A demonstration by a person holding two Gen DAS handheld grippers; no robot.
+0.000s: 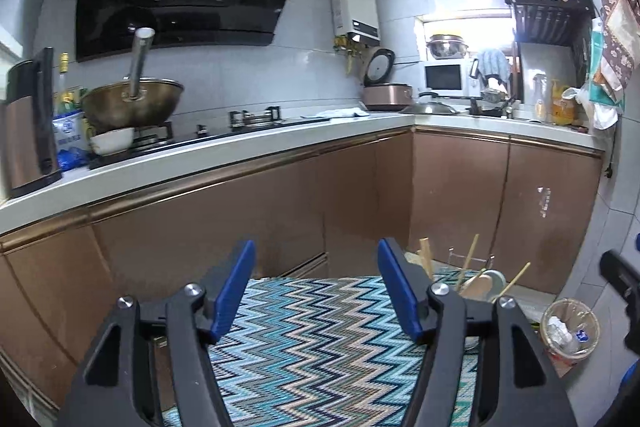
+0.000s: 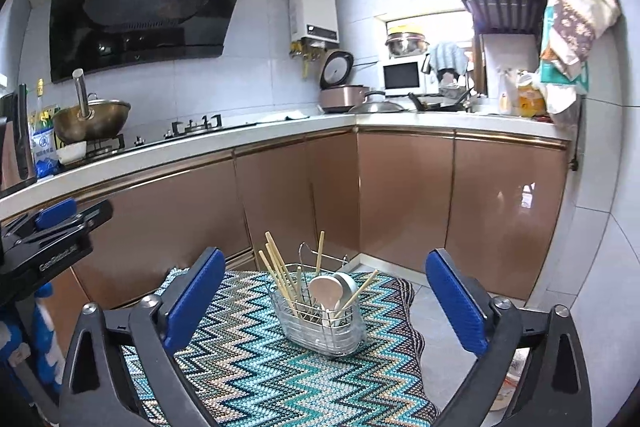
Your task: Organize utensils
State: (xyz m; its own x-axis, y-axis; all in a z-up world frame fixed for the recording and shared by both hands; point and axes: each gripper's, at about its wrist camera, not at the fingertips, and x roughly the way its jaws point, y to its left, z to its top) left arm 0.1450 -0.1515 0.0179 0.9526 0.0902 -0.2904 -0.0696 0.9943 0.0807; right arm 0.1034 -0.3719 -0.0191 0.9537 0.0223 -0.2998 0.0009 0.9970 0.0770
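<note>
A wire utensil basket [image 2: 320, 319] stands on the zigzag-patterned cloth [image 2: 248, 367]. In it stand several wooden chopsticks [image 2: 278, 271] and two spoons [image 2: 326, 291]. My right gripper [image 2: 324, 295] is open, held above the cloth on the near side of the basket, with nothing between its blue pads. In the left wrist view my left gripper [image 1: 316, 287] is open and empty over the cloth [image 1: 312, 347]. The basket's top with its spoons [image 1: 480, 285] shows just behind the left gripper's right finger. The left gripper [image 2: 60, 223] also shows at the left edge of the right wrist view.
Brown cabinets [image 2: 404, 195] under a white counter [image 2: 200, 151] wrap round behind the table. A wok [image 2: 94, 119], a stove [image 2: 192, 129], a rice cooker [image 2: 344, 95] and a microwave [image 2: 402, 75] stand on the counter. A lined waste bin [image 1: 568, 331] sits on the tiled floor at right.
</note>
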